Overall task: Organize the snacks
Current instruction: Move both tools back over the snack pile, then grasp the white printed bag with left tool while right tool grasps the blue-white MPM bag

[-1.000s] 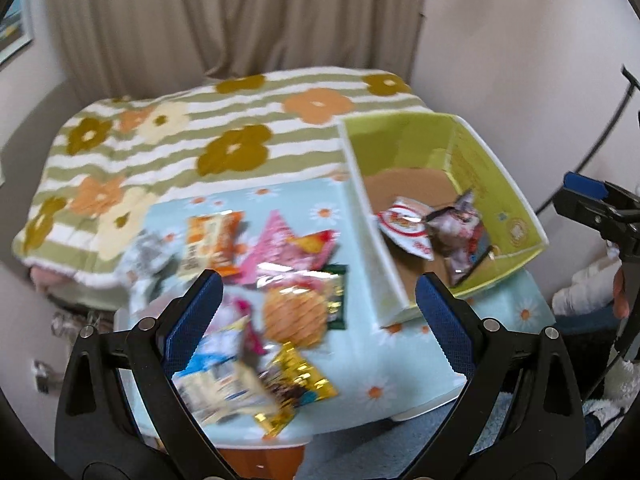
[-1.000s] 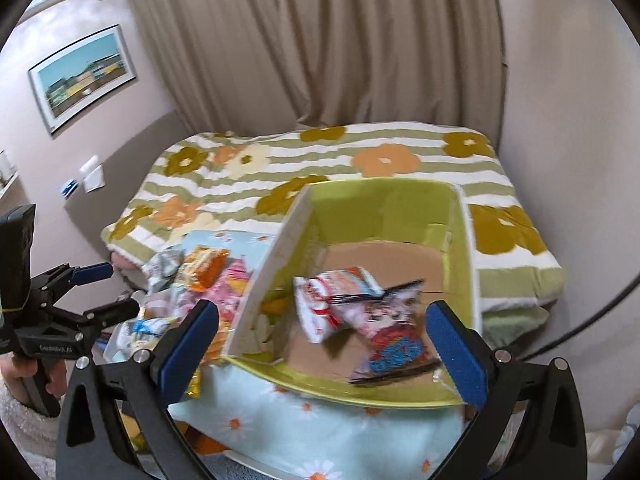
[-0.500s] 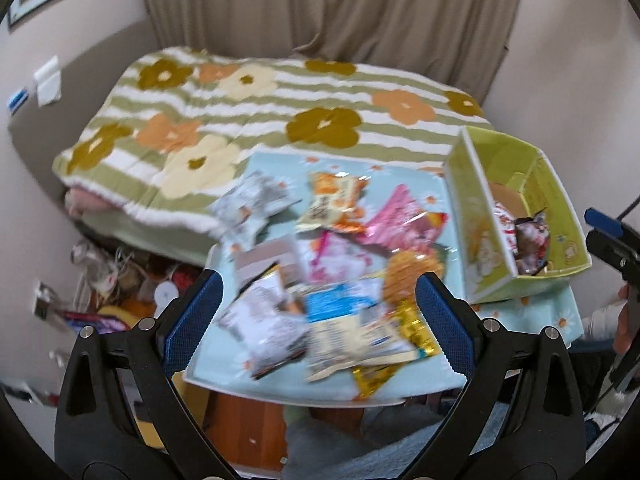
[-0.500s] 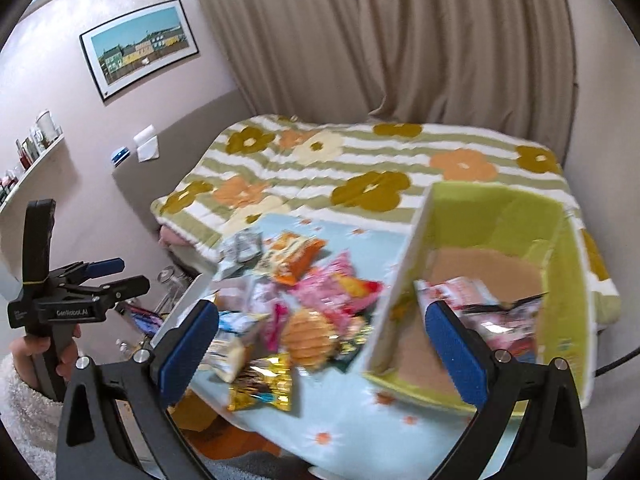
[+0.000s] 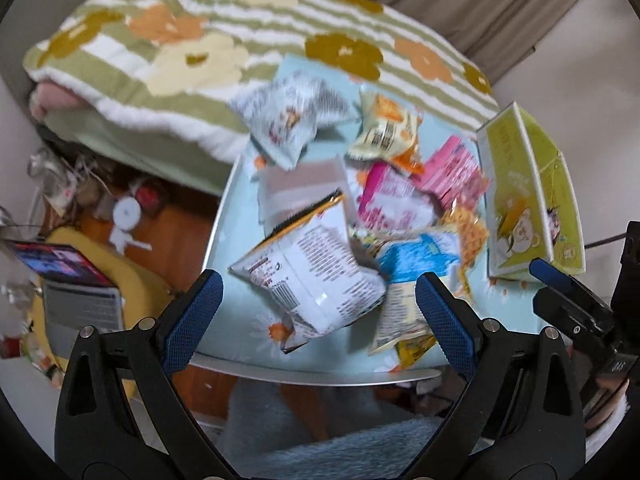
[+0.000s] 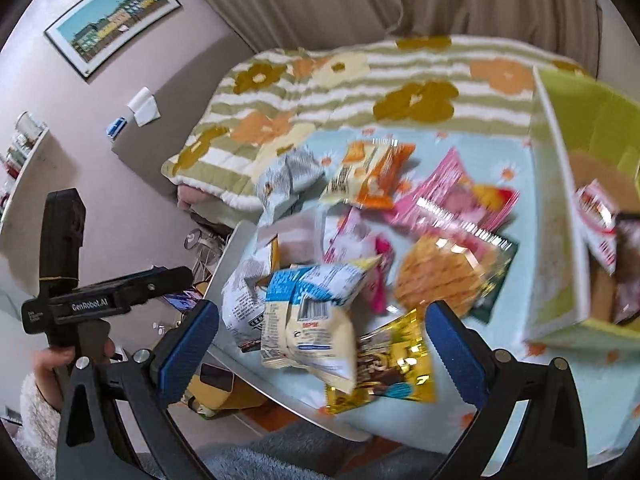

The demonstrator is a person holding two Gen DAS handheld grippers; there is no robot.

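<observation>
Several snack packets lie piled on a light blue floral table (image 5: 240, 208). A white packet with printed text (image 5: 308, 272) is nearest my left gripper (image 5: 318, 312), which is open and empty above it. A blue-and-cream packet (image 6: 312, 312) and a gold packet (image 6: 392, 364) lie between the fingers of my right gripper (image 6: 322, 344), which is open and empty. A green box (image 6: 560, 208) at the table's right holds a red-white packet (image 6: 598, 216) and a dark one. The box also shows in the left wrist view (image 5: 528, 192).
A bed with a green striped flower blanket (image 6: 340, 92) lies behind the table. A laptop (image 5: 76, 292) on a yellow cushion and floor clutter sit left of the table. A picture (image 6: 116, 20) hangs on the wall. Curtains hang behind.
Both grippers have swung left and down from the green box toward the snack pile. The packets now fill both views at closer range. Both stay open.
</observation>
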